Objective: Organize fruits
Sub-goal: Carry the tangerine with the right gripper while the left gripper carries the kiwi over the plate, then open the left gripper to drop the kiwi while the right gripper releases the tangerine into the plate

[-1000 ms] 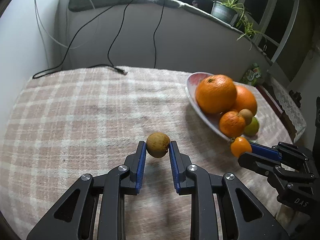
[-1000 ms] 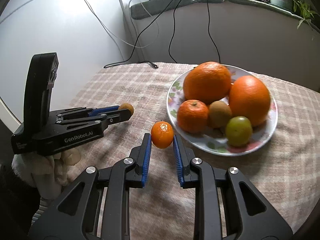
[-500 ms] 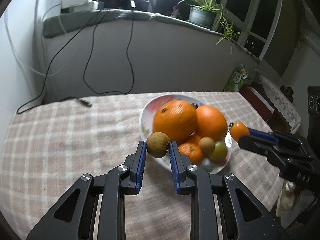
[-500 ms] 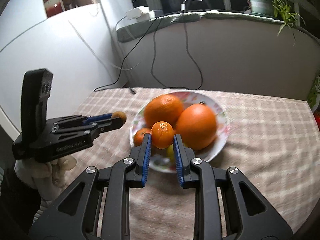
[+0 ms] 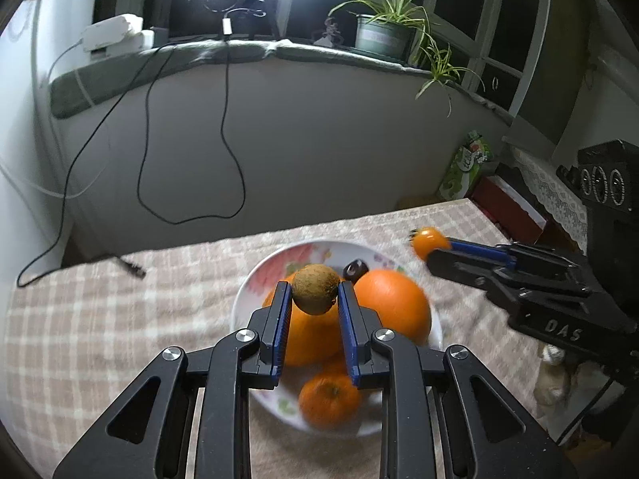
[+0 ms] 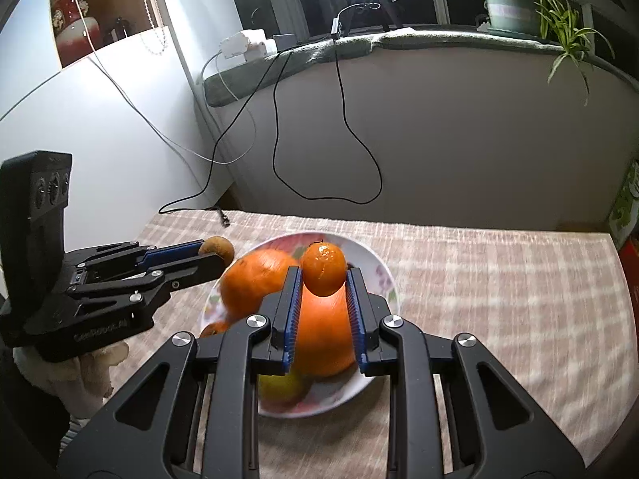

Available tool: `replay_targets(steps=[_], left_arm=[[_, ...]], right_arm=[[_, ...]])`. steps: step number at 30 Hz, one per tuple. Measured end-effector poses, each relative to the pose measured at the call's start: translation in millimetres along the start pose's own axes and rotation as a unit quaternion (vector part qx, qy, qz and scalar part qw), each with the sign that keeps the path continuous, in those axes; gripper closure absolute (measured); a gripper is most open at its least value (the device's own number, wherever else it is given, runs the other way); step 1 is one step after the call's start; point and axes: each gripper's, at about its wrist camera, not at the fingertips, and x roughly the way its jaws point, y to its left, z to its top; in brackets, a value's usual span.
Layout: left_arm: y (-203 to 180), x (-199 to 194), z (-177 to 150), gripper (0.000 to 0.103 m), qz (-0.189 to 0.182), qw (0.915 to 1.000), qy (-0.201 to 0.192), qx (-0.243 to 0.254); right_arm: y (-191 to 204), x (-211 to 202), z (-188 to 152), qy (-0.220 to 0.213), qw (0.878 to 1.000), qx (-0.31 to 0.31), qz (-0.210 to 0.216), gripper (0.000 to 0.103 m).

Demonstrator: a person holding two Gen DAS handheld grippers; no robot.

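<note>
Blue-padded left tongs (image 5: 314, 311) grip my small brown kiwi-like fruit (image 5: 315, 288); my right tongs (image 6: 322, 294) pinch a small glossy tangerine (image 6: 323, 268). Both hang above the flowered white plate (image 6: 375, 267) of large oranges (image 5: 393, 304) on the checked-cloth table (image 6: 499, 279).

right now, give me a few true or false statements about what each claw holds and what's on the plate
1. The left claw is shut on a kiwi. True.
2. The right claw is open. False: it is shut on a small tangerine.
3. The plate holds two big oranges. True.
4. The plate sits on a bare wooden table. False: it sits on a checked cloth.
5. A potted plant stands on the sill. True.
</note>
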Motion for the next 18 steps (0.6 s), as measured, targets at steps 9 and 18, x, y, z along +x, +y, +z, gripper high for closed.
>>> replay_targets(steps=[9, 18], left_arm=[[-15, 15, 18, 0.081, 0.005, 0.9999, -0.003, 0.012], [-21, 22, 25, 0.081, 0.011, 0.9997, -0.008, 0.020]], right_arm=[[-5, 22, 13, 0.005, 1.000, -0.013, 0.004, 0.080], [-15, 35, 13, 0.016, 1.000, -0.003, 0.015, 0.080]])
